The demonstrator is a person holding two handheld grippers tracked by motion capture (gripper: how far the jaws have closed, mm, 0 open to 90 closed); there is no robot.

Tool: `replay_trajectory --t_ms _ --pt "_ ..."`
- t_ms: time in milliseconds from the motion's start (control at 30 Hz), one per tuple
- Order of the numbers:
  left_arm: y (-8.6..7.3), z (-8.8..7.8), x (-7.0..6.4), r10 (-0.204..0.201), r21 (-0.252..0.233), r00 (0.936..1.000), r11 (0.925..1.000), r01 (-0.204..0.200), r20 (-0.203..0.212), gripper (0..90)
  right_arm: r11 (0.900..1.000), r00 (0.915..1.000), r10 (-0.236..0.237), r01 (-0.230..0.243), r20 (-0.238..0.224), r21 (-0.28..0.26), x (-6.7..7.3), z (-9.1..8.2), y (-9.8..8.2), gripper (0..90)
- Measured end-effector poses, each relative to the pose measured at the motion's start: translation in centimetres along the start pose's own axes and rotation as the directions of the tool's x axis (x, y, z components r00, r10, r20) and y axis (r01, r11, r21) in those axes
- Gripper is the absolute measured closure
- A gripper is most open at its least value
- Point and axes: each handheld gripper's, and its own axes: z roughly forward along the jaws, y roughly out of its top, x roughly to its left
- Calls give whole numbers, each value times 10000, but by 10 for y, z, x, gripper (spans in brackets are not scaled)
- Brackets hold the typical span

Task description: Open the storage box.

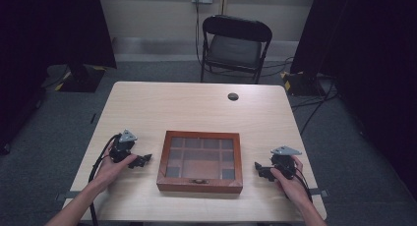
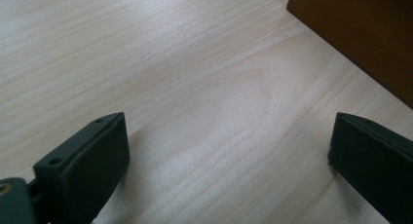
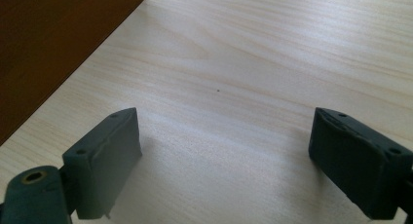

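A brown wooden box [image 1: 200, 161] with a glass-paned lid and a small front latch lies shut on the light wooden table [image 1: 196, 108], near its front edge. My left gripper [image 1: 142, 160] rests on the table just left of the box, held by a hand, jaws wide apart with bare tabletop between them. In the left gripper view the box's side [image 2: 360, 34] fills the upper right corner, beyond my left gripper [image 2: 229, 151]. My right gripper [image 1: 259, 170] rests to the right of the box, also open and empty. The right gripper view has the box wall [image 3: 53, 48] at upper left, ahead of my right gripper [image 3: 226, 146].
A black folding chair [image 1: 235, 46] stands behind the table's far edge. A round cable hole [image 1: 233, 96] sits in the far part of the tabletop. Dark curtains hang at both sides, and cables lie on the grey floor at the right.
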Motion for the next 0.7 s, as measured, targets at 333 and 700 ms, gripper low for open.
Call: replay_trajectory --t_ms 333,700 --pt "4 -9 -2 -10 -84 10000 10000 9 -46 174 10000 10000 -3 3 3 0 0 0 0 109" --pt "25 -36 -7 -687 -1108 9928 9907 795 982 233 10000 10000 -6 6 3 0 0 0 0 109"
